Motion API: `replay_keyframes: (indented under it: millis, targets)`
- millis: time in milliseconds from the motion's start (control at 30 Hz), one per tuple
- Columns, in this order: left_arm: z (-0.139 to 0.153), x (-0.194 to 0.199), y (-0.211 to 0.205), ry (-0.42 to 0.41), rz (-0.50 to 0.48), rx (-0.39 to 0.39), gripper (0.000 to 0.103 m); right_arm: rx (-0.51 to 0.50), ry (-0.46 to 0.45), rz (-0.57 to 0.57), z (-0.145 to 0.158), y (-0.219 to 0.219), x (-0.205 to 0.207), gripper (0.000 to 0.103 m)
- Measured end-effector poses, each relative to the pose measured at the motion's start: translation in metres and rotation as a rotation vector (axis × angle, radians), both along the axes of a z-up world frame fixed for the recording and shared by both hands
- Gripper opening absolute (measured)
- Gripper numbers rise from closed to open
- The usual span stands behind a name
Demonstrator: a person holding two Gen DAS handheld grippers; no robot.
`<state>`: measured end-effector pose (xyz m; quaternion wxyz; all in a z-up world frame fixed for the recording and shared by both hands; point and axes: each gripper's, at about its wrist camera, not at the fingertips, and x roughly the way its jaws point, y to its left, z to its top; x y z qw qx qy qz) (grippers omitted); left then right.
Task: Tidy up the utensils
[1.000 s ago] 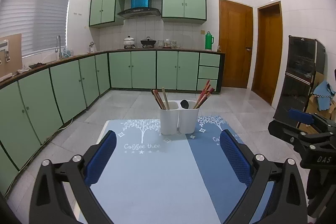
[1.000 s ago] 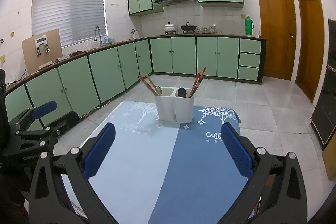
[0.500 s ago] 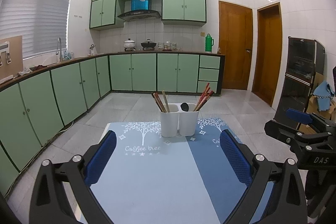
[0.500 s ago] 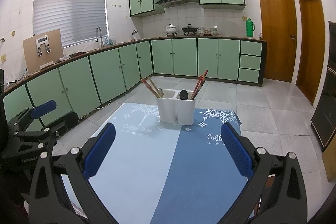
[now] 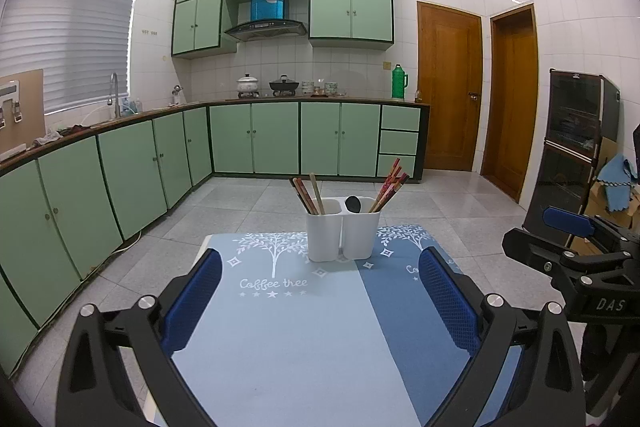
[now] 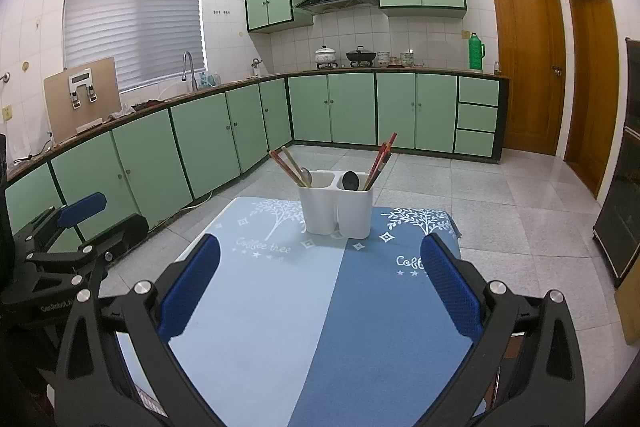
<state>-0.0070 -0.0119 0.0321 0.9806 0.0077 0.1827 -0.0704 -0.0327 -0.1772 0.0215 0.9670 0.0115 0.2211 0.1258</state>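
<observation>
Both tools hung back from the action. The left black gripper with blue padded fingers sat low in the left wrist view, its jaws spread wide with nothing between them but tablecloth. The right black gripper with blue padded fingers matched it in the right wrist view, jaws parted wide and holding nothing.

Dead centre in both views stood the white plastic two-compartment utensil holder, upright at the far end of the light-and-dark blue tablecloth printed with white trees. Its left compartment held brown wooden chopsticks leaning left, and the right wrist view showed a metal spoon in with them. The right compartment held a black spoon and a bundle of red patterned chopsticks leaning right. Both grippers were well apart from the holder.

Mint-green cabinets filled the middle of the frame behind, and brown wooden doors stood at right.
</observation>
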Motion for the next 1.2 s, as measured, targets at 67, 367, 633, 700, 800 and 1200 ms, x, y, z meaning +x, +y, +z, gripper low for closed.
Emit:
replay_keyframes:
  millis: [67, 367, 633, 700, 800, 1200]
  targets:
    - [-0.0006, -0.0004, 0.0006, 0.000, 0.001, 0.001, 0.097, -0.001, 0.000, 0.000, 0.0002, 0.0000, -0.0001, 0.097]
    - [-0.0014, -0.0001, 0.0006, 0.002, 0.002, 0.005, 0.097, 0.002, 0.000, -0.001, 0.0001, -0.0001, -0.0002, 0.097]
    - [-0.0032, -0.0004, 0.0009, 0.004, 0.001, 0.005, 0.097, 0.000, 0.000, -0.001, 0.0000, -0.0005, -0.0001, 0.097]
    - [-0.0029, -0.0002, 0.0008, 0.003, 0.001, 0.005, 0.097, 0.002, 0.001, 0.000, 0.0001, -0.0002, -0.0002, 0.097]
    - [-0.0030, -0.0003, 0.0010, 0.003, 0.002, 0.004, 0.097, 0.000, 0.001, 0.000, 0.0000, -0.0006, -0.0001, 0.097]
    - [-0.0022, -0.0001, 0.0004, 0.004, 0.002, 0.005, 0.097, 0.001, 0.001, 0.000, 0.0004, 0.0000, 0.0003, 0.097]
